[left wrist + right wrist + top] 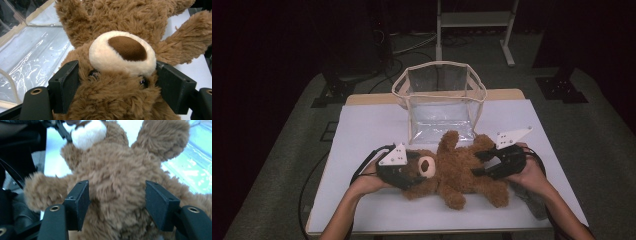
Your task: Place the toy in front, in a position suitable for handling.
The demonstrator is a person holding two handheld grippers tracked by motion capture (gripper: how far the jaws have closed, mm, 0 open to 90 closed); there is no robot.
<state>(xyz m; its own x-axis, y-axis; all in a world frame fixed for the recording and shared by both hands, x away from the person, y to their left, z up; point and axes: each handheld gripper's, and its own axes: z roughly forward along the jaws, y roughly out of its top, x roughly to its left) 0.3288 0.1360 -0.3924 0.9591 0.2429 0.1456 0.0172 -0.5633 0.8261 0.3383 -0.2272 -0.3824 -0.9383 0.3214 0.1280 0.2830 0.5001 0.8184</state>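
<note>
A brown teddy bear lies on its back on the white table cover, head to the left. My left gripper straddles the head. In the left gripper view its jaws stand on either side of the bear's face, level with the eyes, and fur brushes both pads without being squeezed. My right gripper comes in from the right around the lower body. The right gripper view has the bear's belly between wide jaws, with only loose fur touching the pads.
A clear plastic bag with a beige rim stands open just behind the bear; its wall is close to the head. A dark grey cloth lies under the right hand near the table's right front corner.
</note>
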